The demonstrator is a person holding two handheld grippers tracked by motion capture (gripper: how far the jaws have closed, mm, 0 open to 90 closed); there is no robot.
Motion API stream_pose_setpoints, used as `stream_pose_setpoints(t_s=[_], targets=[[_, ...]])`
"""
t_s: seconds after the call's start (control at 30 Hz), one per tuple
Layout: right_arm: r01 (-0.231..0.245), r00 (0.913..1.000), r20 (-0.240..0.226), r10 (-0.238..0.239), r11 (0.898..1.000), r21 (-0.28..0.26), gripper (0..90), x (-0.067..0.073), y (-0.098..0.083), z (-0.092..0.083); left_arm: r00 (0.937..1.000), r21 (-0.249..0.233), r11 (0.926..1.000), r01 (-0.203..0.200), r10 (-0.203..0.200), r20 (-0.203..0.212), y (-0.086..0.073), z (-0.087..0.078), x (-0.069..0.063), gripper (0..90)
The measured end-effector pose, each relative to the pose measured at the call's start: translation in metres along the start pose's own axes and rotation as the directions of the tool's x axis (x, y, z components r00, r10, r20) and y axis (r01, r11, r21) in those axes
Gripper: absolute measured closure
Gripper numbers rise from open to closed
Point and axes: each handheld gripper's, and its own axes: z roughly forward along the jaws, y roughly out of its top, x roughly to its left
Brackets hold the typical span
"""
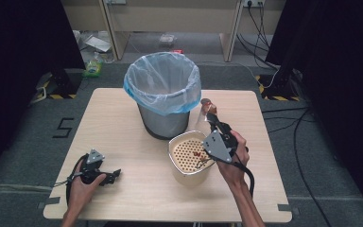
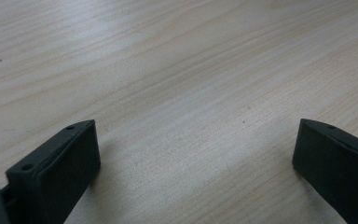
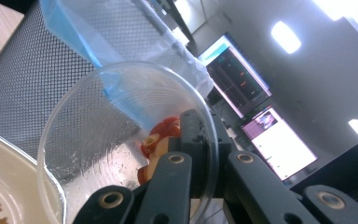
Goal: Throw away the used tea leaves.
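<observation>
Evidently the clear plastic cup [image 3: 121, 144] is the thing in hand; it hangs above the table, between the cream strainer bowl [image 1: 189, 158] and the mesh bin, with reddish food bits [image 3: 161, 135] clinging inside it; the right gripper [image 1: 211, 115] has its jaws clamped on the cup's rim, one inside the wall and one outside. Just beside it stands the bin [image 1: 163, 101], lined with a pale blue bag [image 1: 163, 78]; the bowl sits touching the bin's base, a few red scraps on its perforated floor. Away at the near left corner of the table [image 1: 123, 142], the left gripper [image 1: 113, 176] rests low with its jaws wide apart and nothing between them.

My reading: the cup is being carried to the bin for emptying or discarding; the next move calls for lifting it over the bag's rim, then tipping or letting go without spilling onto the wood.
</observation>
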Motion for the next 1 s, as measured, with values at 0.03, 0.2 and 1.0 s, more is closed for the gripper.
stream_pose_setpoints(t_s=[0.03, 0.2, 1.0], targets=[[0.009, 0.9999, 0.006, -0.009, 1.0, -0.015, 90.0, 0.002, 0.002, -0.002, 1.0, 0.0, 1.0, 0.001, -0.001, 0.001, 0.0, 0.0, 0.0, 0.0], [0.046, 0.9987, 0.024, -0.045, 0.998, -0.043, 90.0, 0.008, 0.006, -0.003, 1.0, 0.0, 1.0, 0.0, 0.0, 0.0, 0.0, 0.0, 0.0, 0.0], [0.302, 0.9505, 0.105, -0.292, 0.949, -0.091, 90.0, 0.05, 0.006, -0.007, 1.0, 0.0, 1.0, 0.001, -0.001, 0.001, 0.0, 0.0, 0.0, 0.0]])
